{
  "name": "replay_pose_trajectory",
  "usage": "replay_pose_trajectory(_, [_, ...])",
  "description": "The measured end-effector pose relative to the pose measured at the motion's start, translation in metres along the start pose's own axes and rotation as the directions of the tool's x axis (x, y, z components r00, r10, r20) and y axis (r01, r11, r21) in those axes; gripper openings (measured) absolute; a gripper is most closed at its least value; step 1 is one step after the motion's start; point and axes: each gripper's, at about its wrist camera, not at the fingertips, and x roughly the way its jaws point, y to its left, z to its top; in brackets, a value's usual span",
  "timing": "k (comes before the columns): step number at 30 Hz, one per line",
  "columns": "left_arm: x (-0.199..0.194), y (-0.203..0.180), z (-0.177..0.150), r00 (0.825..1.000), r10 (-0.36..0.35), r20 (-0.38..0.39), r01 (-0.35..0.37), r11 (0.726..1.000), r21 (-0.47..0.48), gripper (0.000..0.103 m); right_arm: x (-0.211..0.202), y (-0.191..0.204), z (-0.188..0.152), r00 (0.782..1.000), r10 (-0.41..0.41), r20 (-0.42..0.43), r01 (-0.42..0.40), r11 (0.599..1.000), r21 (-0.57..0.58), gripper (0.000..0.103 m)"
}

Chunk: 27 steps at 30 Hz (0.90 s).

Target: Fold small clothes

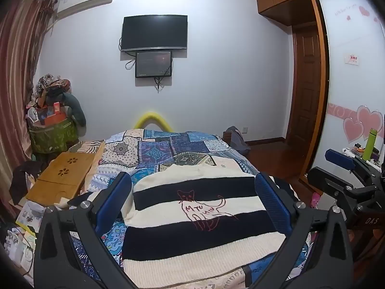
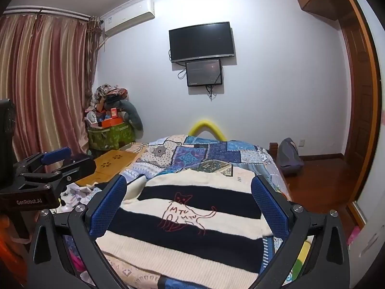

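Observation:
A cream and navy striped knit sweater [image 1: 192,216] with a red outline cat lies flat on the patchwork bedspread [image 1: 168,149]. It also shows in the right wrist view [image 2: 192,221]. My left gripper [image 1: 192,192] is open and empty, hovering above the sweater's near part, its blue pads [image 1: 115,200] wide apart. My right gripper [image 2: 190,202] is also open and empty above the sweater. The right gripper shows at the right edge of the left wrist view [image 1: 341,166]; the left one shows at the left of the right wrist view [image 2: 60,161].
A wooden lap tray [image 1: 65,175] lies on the bed's left side. Papers and clutter [image 1: 24,228] lie at the near left. A heaped green bag [image 1: 53,125] stands in the far left corner. A yellow foam tube [image 1: 154,120] arches at the bed's far end. A wardrobe [image 1: 349,96] stands on the right.

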Motion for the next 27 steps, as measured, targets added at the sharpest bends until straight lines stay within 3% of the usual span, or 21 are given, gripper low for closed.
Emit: replay_pose_trajectory(27, [-0.0002,-0.0061,0.0001,1.000,-0.002,0.000,0.002,1.000,0.002,0.103,-0.0015,0.0007,0.0017,1.000,-0.003,0.000,0.003,1.000,-0.002,0.103])
